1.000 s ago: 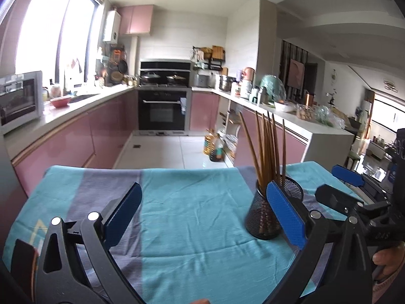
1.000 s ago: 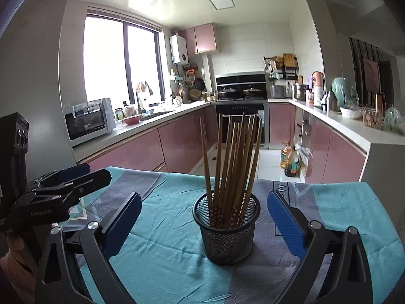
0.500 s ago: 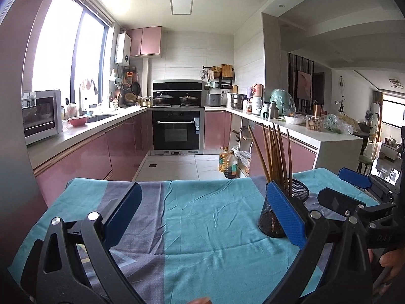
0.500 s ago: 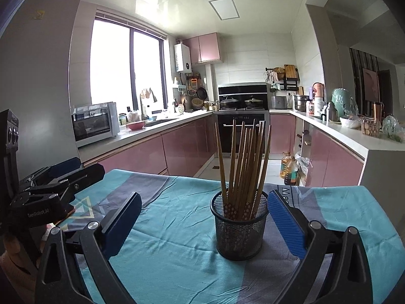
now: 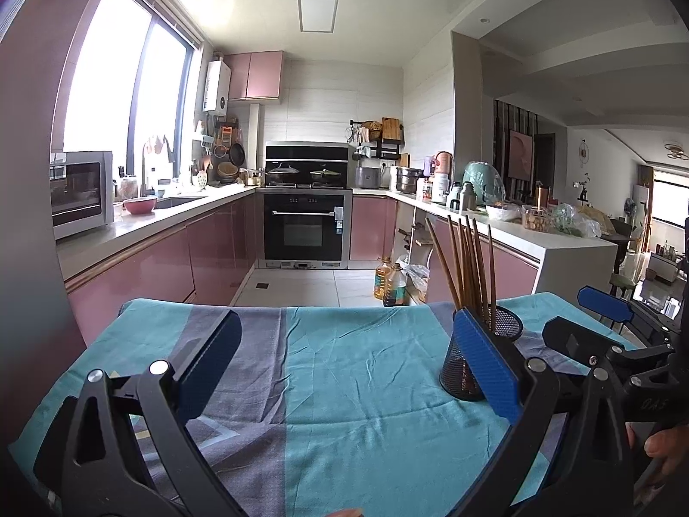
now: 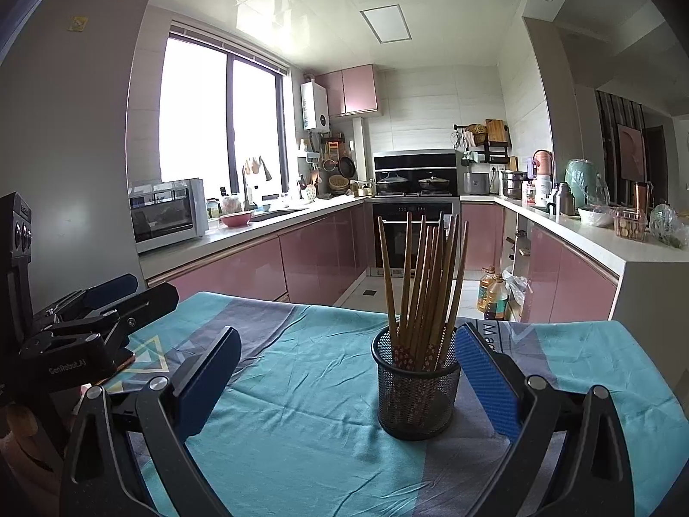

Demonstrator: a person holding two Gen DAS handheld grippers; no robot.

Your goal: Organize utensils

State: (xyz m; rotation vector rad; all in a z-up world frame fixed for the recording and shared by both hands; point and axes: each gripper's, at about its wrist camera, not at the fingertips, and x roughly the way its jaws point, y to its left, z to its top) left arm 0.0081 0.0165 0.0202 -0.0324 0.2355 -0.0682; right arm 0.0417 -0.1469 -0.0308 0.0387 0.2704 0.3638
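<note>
Both hand-held grippers, left [image 5: 344,366] and right [image 6: 344,370], gape wide and carry nothing. Brown wooden chopsticks [image 6: 424,284] stand gathered in a black wire-mesh cup [image 6: 417,392] on the teal-clothed desk [image 6: 310,439], so tidying seems finished.

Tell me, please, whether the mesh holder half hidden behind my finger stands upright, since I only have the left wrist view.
Observer: Yes, the right wrist view shows the whole black mesh holder upright on the teal tablecloth.
Operator: Thank you. Are the chopsticks all inside it?
Observer: Yes, the wooden chopsticks all stand in it, flower-patterned ends down, fanned out slightly.
Operator: Is the right gripper holding anything?
Observer: No, the right gripper has its fingers wide open and empty, with the holder ahead of them, nearer the right-hand finger.
</note>
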